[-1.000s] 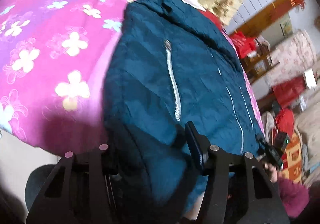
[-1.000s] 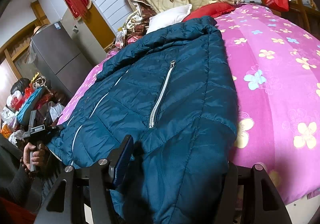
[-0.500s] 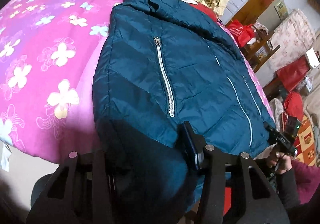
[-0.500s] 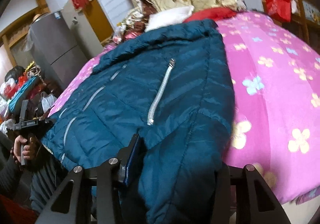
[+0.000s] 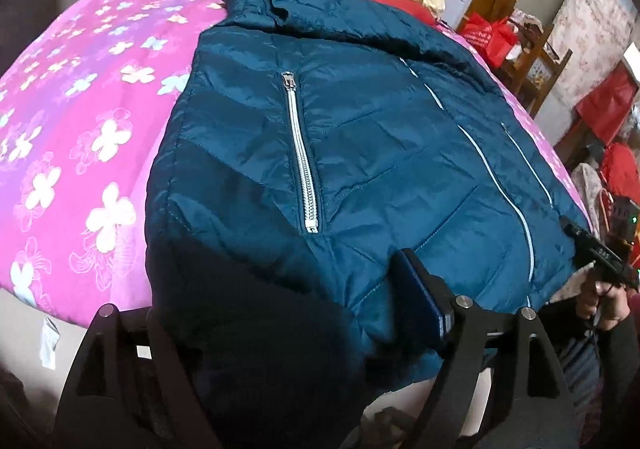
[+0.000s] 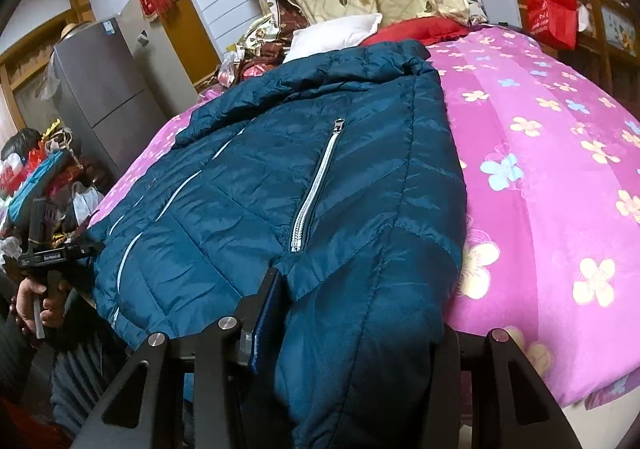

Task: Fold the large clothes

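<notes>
A blue jacket point(image 5: 360, 153) lies spread on a pink quilt point(image 5: 80, 129), collar toward 12 o'clock, hem hanging over the bed edge at 6 o'clock. The left gripper point(image 5: 288, 329) stands wide, and a thick bunch of the hem fills the gap between its fingers; the finger point(image 5: 424, 301) at 5 o'clock presses on the cloth, the other is hidden behind the fabric. The right gripper point(image 6: 352, 321) is also wide, with the other hem corner bunched between its fingers; its finger point(image 6: 264, 313) at 7 o'clock touches the jacket point(image 6: 320, 177). Each pocket zipper point(image 5: 300, 161) is closed. A white pillow point(image 6: 336, 33) sits at 12 o'clock, beyond the collar.
</notes>
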{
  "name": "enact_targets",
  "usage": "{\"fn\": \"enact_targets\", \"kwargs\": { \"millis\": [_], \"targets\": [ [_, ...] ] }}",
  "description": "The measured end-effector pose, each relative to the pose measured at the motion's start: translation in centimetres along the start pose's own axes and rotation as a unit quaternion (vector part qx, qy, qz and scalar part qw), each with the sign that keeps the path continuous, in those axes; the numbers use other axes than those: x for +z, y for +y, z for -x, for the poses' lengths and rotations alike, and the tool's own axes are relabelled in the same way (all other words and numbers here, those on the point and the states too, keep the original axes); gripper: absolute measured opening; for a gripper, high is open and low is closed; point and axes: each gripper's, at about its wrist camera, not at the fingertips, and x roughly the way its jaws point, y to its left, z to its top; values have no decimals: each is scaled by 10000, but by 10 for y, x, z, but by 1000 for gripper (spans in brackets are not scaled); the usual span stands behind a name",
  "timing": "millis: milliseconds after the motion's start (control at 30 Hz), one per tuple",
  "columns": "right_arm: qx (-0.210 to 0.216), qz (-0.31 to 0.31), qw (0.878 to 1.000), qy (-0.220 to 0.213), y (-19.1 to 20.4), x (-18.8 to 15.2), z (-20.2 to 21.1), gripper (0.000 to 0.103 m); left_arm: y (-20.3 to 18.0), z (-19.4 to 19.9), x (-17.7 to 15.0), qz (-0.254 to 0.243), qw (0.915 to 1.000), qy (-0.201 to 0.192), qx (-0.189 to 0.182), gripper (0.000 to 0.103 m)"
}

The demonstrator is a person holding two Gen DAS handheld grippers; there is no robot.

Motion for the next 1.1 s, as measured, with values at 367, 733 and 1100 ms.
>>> {"fn": "enact_targets", "kwargs": {
  "millis": [367,733,1100],
  "targets": [
    [-287,235,9993,-79,15,6,5,16,14,12,0,709,9964,-178,434,14],
    [-223,-200,9983,-496,39,-2,57,9,23,46,-10,819,9940,-514,507,11],
    [-390,-59,9946,-960,48,8,104,9,19,111,-12,785,9884,-1258,322,11]
  ]
}}
